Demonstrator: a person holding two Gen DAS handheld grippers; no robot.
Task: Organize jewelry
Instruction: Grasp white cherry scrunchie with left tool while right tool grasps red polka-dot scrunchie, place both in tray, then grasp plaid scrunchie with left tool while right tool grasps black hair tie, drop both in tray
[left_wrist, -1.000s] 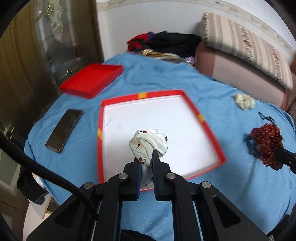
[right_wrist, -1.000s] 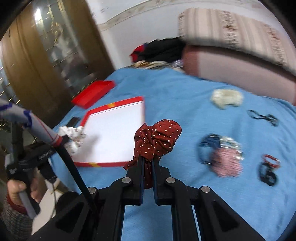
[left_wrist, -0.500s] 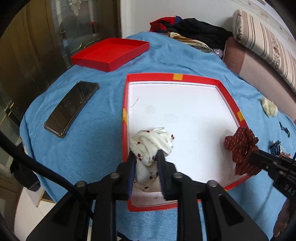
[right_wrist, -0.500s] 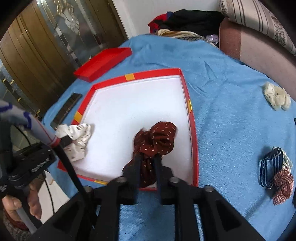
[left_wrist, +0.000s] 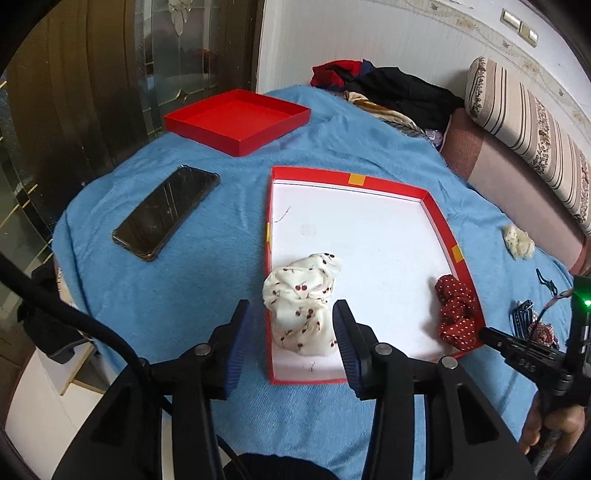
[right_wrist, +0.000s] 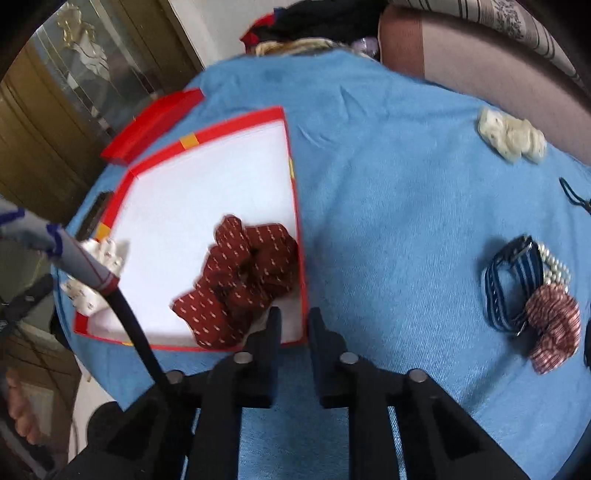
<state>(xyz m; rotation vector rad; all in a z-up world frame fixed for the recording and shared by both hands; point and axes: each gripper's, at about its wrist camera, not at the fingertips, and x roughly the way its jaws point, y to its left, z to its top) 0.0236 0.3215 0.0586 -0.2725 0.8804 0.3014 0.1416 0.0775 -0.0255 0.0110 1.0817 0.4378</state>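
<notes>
The left tool (left_wrist: 291, 325) has just been opening around the white scrunchie (left_wrist: 303, 299) in the near-left tray (left_wrist: 354, 180). The right tool (right_wrist: 293, 321), narrowing and empty, sits by the red scrunchie (right_wrist: 243, 280) inside. Four pieces wait far right.

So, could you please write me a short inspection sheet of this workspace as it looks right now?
Surface: blue cloth over a round table.
Job's things: red tray with white floor holds the cherry-print scrunchie and the red dotted scrunchie. On the cloth: cream scrunchie, striped band, pearl bracelet, plaid scrunchie.
Clutter: phone, red lid.
Grippers: left gripper open astride the cherry-print scrunchie, jaws just widened; right gripper narrowly open, jaws just narrowed, nothing between them.
Cables: black cable beside the left gripper.
Surroundings: striped cushion, clothes pile, glass-panelled door.
</notes>
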